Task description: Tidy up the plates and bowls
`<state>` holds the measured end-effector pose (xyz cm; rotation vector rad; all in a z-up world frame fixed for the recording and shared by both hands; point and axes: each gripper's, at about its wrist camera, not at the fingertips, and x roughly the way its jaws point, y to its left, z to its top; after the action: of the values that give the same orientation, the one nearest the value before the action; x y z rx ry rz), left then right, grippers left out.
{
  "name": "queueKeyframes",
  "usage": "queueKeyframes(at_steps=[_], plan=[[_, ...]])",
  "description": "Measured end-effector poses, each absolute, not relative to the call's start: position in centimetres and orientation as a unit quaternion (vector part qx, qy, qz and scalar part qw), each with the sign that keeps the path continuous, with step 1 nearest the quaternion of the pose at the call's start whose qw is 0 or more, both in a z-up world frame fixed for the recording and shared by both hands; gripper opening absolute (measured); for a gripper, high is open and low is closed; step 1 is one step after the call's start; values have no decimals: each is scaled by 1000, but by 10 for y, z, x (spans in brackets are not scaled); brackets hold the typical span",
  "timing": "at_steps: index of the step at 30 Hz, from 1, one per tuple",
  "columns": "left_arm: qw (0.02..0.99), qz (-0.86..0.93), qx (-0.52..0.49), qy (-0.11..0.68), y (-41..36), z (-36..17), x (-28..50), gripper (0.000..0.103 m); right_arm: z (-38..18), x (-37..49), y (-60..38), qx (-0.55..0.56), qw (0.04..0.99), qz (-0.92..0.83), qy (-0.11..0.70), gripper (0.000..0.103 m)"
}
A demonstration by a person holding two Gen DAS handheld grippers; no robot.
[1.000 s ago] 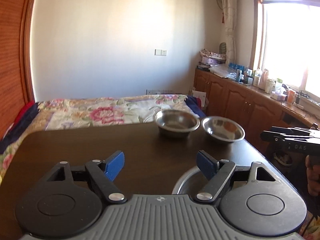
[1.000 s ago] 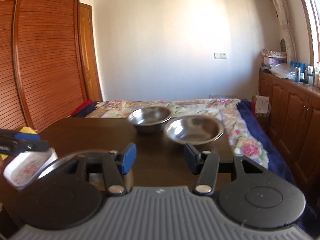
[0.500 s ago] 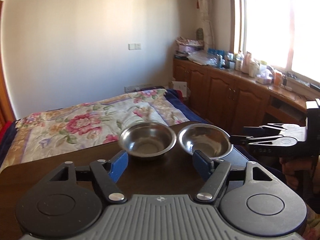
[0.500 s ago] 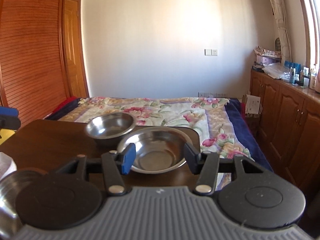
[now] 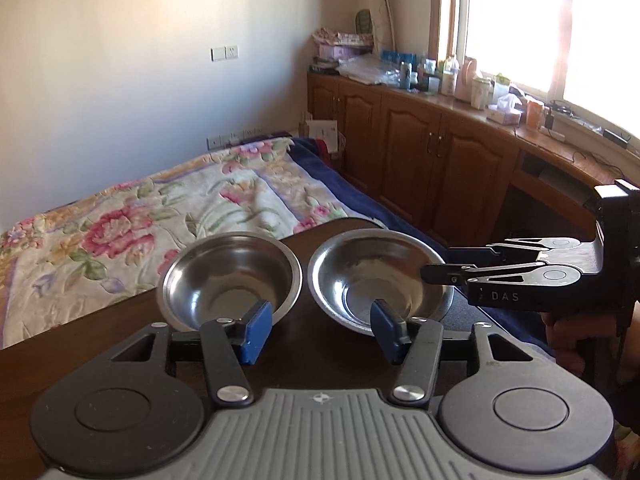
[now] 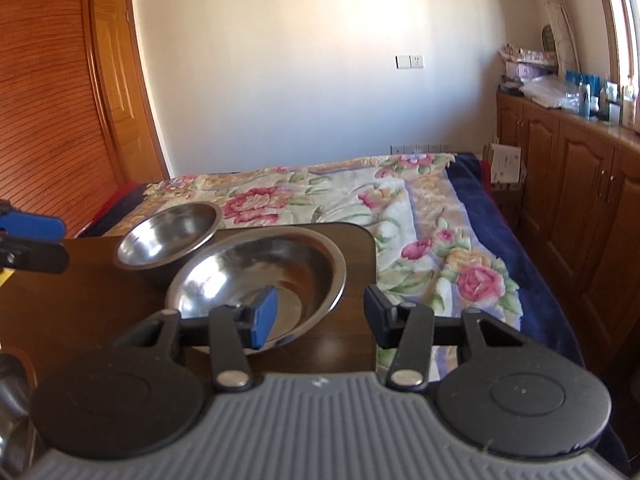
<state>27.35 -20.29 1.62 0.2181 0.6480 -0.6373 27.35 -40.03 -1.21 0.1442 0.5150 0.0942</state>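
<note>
Steel bowl (image 6: 256, 280) rim between open right gripper (image 6: 320, 316) fingers (image 6: 264, 316).

A bedroom in a home: a bed (image 6: 360, 200) with a flowered quilt (image 5: 168, 216) and a dark blue blanket (image 6: 492, 216) runs up to a plain cream wall (image 6: 320, 60) with a light switch (image 6: 410, 61). A slatted wooden wardrobe (image 6: 52, 120) and a wooden door (image 6: 128, 92) stand on one side, and low wooden cabinets (image 5: 420, 156) under a sunlit window (image 5: 532, 20) carry bottles (image 5: 448, 74) and boxes on the other. A dark wooden table (image 5: 80, 352) stands at the bed's edge
</note>
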Motion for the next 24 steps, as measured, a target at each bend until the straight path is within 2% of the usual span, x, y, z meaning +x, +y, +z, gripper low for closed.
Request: queueKeyframes(at_steps=[4,9,24], plan=[[886,-312,117,323,-214,8,282,56,-17,283,-406,94,958,55,265,45],[878,-315,128,336,-226,-1,290,53,-24,287,-408,110,952,66,279,31],[865,-313,144,366,-243,-16,310,39,-24,280,-411,129,947,82,284,25]])
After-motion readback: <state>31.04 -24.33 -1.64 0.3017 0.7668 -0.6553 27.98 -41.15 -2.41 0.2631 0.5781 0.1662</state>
